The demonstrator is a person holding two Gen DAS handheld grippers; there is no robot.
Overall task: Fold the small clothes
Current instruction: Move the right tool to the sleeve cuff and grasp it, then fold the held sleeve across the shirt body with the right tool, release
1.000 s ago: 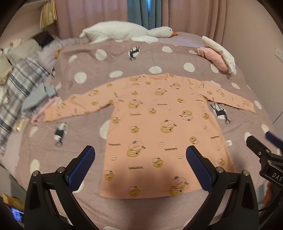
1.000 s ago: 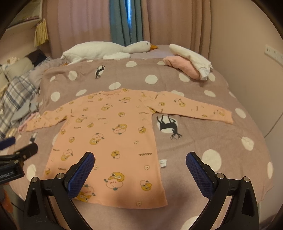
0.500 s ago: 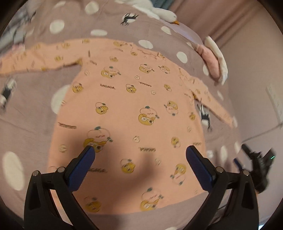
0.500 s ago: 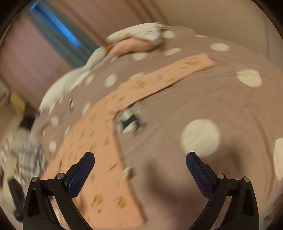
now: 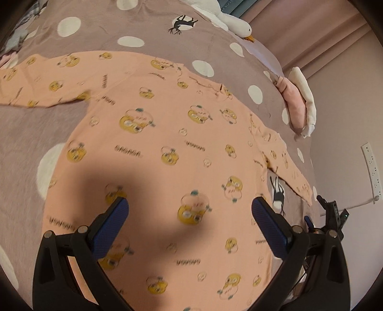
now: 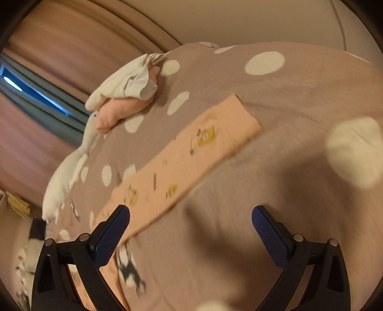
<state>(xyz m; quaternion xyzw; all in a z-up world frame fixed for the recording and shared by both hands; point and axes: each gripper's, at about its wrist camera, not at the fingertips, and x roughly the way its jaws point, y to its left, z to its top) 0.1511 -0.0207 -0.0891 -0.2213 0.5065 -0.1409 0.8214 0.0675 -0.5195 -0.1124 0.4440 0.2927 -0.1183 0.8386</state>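
Both open-jawed grippers have swung in from a wide view: the left gripper [image 5: 190, 207] hovers over the peach shirt [image 5: 182, 134], the right gripper [image 6: 190, 213] nears its sleeve [image 6: 191, 153], folding imminent.

The shirt [image 5: 167, 143] lies spread flat on the bedspread [image 5: 36, 131], sleeves out to either side. Behind its collar rests the plush goose [image 5: 229, 19]; the bundled clothes [image 5: 299, 98] sit beyond the right sleeve [image 6: 191, 153] (near the bed's far edge, beside the wall).
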